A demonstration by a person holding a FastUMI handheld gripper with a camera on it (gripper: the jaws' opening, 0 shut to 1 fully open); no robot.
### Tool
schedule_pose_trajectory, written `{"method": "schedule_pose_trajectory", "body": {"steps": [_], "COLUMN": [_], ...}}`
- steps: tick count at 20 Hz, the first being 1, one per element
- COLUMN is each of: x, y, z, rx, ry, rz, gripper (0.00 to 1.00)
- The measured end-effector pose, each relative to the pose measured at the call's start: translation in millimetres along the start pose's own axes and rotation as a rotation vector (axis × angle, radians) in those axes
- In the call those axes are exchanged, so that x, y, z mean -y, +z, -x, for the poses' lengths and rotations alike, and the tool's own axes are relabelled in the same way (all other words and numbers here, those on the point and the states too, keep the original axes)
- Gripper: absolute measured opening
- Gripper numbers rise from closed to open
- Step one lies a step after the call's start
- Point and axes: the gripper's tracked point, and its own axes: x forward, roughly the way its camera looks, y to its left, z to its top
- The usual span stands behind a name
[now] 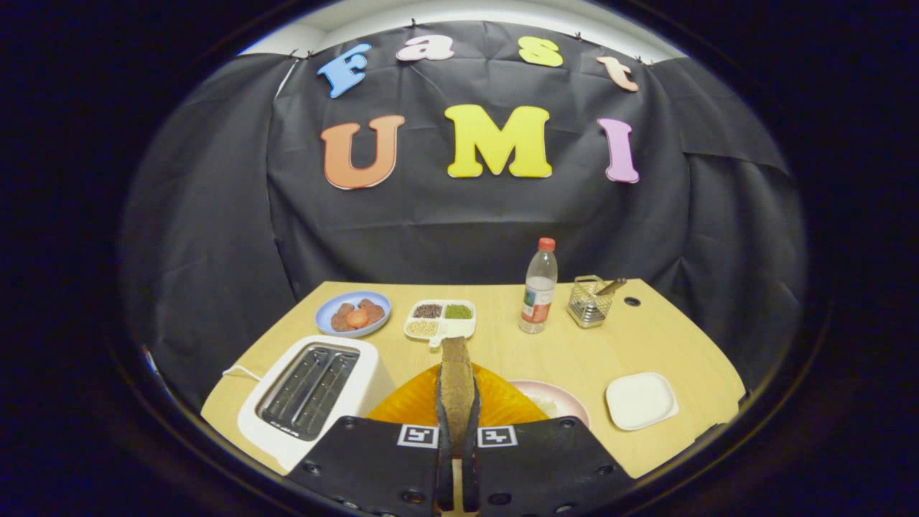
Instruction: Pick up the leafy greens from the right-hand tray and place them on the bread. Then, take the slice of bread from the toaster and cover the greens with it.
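Gripper view showed the gripper [456, 431] clamped on the bread slice [456, 384] edge-on, lifted clear of the toaster [310, 395] near the worktop's [646, 337] front-left corner, ready for covering.

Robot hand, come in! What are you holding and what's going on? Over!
Gripper shut on brown bread slice, held edge-on above orange plate. White toaster slots empty, beside fingers. Nothing blocking the plate.

Toaster [305, 391] crowds left, bottle [538, 287] ahead, table [502, 352] between seemingly open
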Motion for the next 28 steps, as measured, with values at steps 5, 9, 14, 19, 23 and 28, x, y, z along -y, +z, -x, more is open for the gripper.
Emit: {"method": "schedule_pose_trajectory", "body": {"steps": [5, 9, 14, 19, 23, 28], "x": [12.9, 27.3, 50.1, 69.3, 84.6, 100.4], "y": [-33.3, -54.3, -64.5, -73.1, -83.5, -94.2], "z": [-34.2, -51.0, -60.1, -67.3, -75.1, -79.5], "rx": [-0.096, -0.145, -0.155, -0.164, -0.191, -0.222], "ry": [0.006, 0.009, -0.006, -0.019, -0.029, -0.007], "rz": [-0.029, -0.056, -0.057, -0.050, -0.006, -0.024], "gripper": [0.05, 0.05, 0.05, 0.11, 0.17, 0.36]}}
